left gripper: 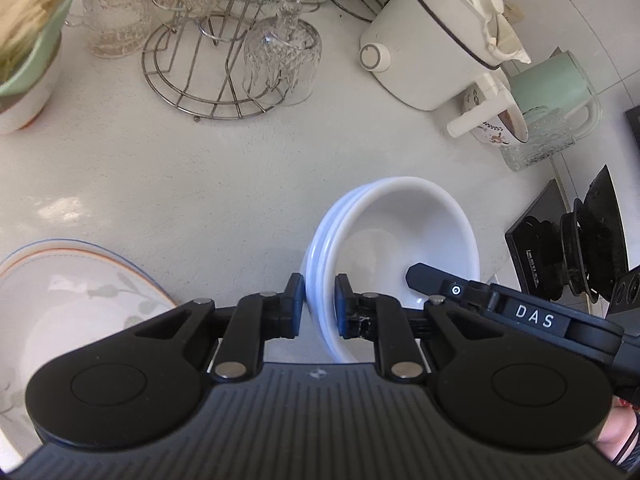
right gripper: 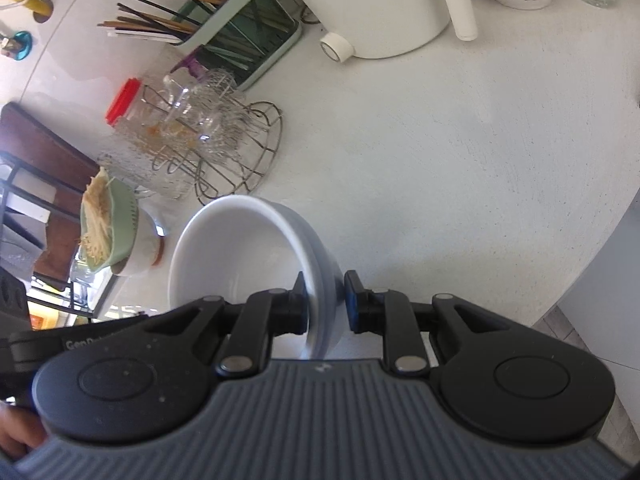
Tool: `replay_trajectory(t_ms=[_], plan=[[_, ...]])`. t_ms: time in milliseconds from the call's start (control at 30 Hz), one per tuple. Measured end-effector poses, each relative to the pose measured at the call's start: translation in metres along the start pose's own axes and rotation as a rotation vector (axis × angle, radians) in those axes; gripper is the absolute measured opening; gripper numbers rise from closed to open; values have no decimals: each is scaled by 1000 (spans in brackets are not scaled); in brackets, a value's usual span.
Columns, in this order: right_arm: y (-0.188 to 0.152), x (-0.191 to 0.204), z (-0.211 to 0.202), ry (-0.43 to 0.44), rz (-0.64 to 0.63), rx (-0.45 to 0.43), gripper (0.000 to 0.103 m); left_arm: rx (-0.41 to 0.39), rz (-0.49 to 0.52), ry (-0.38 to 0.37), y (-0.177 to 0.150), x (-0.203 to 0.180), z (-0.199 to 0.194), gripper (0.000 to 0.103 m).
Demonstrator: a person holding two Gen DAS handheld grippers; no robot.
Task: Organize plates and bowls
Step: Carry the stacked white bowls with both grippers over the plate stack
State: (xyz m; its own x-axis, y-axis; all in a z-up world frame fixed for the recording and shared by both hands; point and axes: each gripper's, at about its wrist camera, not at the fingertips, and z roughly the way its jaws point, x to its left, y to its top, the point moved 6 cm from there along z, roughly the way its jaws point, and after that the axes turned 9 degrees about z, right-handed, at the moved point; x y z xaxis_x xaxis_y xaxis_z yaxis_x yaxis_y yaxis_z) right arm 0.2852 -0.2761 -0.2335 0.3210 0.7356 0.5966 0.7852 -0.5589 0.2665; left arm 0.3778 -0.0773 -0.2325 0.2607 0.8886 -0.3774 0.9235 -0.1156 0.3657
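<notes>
Currently mid-task: left gripper (left gripper: 319,306) and right gripper (right gripper: 325,302) each pinch opposite rims of the nested stack of glossy white ceramic bowls (left gripper: 394,240), held above the speckled white countertop (left gripper: 180,168). Floral-rimmed white plate (left gripper: 68,300) at 8 o'clock, not yet handled.

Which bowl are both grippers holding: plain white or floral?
The plain white stack of bowls: the left gripper and right gripper clamp opposite rims. The floral bowl sits untouched by the white appliance.
</notes>
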Motion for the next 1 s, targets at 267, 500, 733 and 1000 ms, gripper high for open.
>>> replay_trajectory(t_ms=[267,500,733,1000], plan=[[-7,22,-9,20,-40,-8,21,-27,-22,1,-7,8,-27,19],[-21,43,-19,49,-69,-8,21,-59,-42,4,-16,19,-57,19],[-36,71,-17,65,-135,3,21,-85,-69,20,-30,39,-81,19],[-58,104,0,87,-210,52,21,-130,-152,43,-51,75,-107,19]])
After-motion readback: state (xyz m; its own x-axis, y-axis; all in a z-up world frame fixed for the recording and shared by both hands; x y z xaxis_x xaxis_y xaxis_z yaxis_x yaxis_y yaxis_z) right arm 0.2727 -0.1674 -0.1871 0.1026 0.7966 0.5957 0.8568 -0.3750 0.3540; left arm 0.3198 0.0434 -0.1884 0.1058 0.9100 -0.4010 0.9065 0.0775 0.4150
